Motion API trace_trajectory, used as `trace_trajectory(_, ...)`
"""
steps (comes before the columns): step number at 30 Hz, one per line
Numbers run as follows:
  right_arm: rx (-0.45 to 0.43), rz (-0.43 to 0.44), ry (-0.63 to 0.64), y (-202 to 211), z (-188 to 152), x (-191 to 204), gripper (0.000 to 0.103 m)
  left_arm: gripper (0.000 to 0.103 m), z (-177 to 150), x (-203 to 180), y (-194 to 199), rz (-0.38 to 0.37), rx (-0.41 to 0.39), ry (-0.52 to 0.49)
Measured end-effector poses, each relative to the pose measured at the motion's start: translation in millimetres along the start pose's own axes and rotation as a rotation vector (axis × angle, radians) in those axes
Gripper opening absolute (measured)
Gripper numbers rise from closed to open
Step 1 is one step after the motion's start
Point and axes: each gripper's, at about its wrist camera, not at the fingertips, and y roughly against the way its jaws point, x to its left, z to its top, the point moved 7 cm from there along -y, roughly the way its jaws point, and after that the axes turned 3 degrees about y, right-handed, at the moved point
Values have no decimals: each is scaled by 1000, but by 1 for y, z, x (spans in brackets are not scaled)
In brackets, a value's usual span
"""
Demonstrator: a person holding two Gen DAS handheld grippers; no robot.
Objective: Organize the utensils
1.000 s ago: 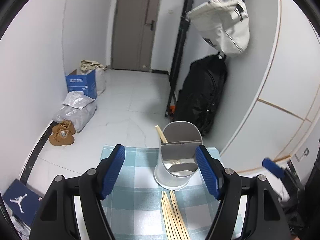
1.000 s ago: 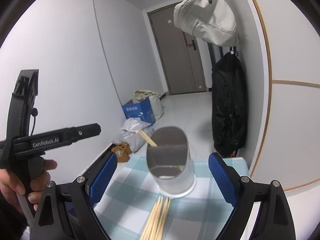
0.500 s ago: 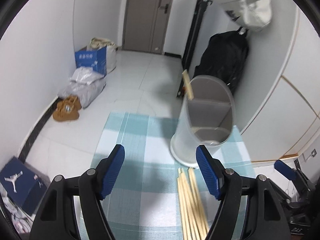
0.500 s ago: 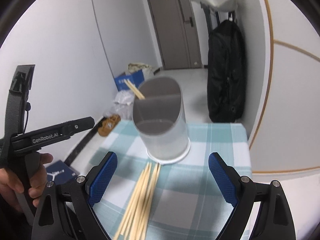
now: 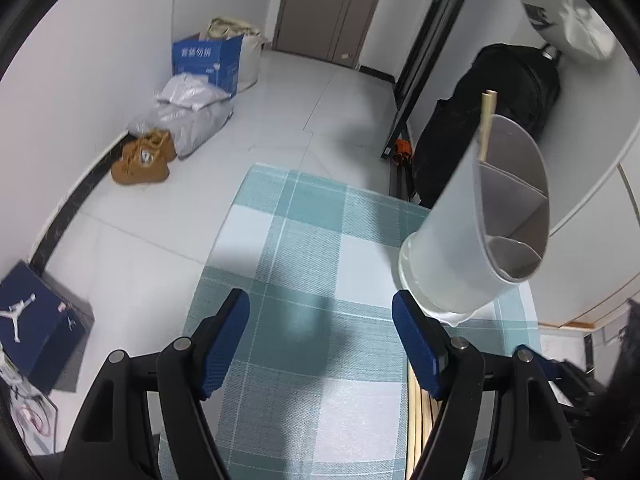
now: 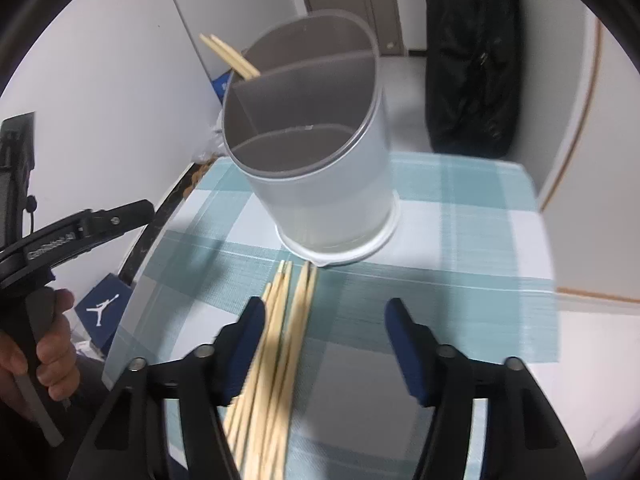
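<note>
Both tongs wide, gripping nothing. Right tongs [image 6: 324, 332] hover low over the loose chopsticks [image 6: 280, 344] lying bundled on the checked table [image 6: 460, 240], tips just short of the grey divided holder [image 6: 320, 168]. Two chopsticks [image 6: 230, 54] stand in its far compartment. Left tongs [image 5: 320, 340] hover over bare cloth beside the holder.

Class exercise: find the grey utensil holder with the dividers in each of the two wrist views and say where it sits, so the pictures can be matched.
Left wrist view: the utensil holder stands at the right, just beyond the right finger of the left tongs.
Right wrist view: the utensil holder stands at upper centre, beyond the loose chopsticks.
Shared landmark: the checked tablecloth under it.
</note>
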Motion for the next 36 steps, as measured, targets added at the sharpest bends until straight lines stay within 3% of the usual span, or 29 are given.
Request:
trace_trajectory(5,79,-7,6,-33,-1,5,40,70,-5,8,-7,-9,43,24)
trace_trajectory(14,119,-106,131,-63,-4,19,35,70,-7,19,-10,-11,73,51)
trace_trajectory(15,118,-117,133,-64,-4,19,32,70,-7,20,-11,-10,77,55)
trace_trajectory(17,114,-111,137,-65,-3,20,17,70,-8,21,-12,-8,84,55)
trace_trajectory(21,103,-86,95,-58,-3,18,5,70,-9,20,-13,-5,89,51)
trace_trajectory(29,66,-13,-16,-38,-2,2,4,70,-19,9,-20,8,119,-14)
trace_trajectory(36,10,71,-137,-12,3,-17,0,70,-43,-16,-28,-45,219,-123)
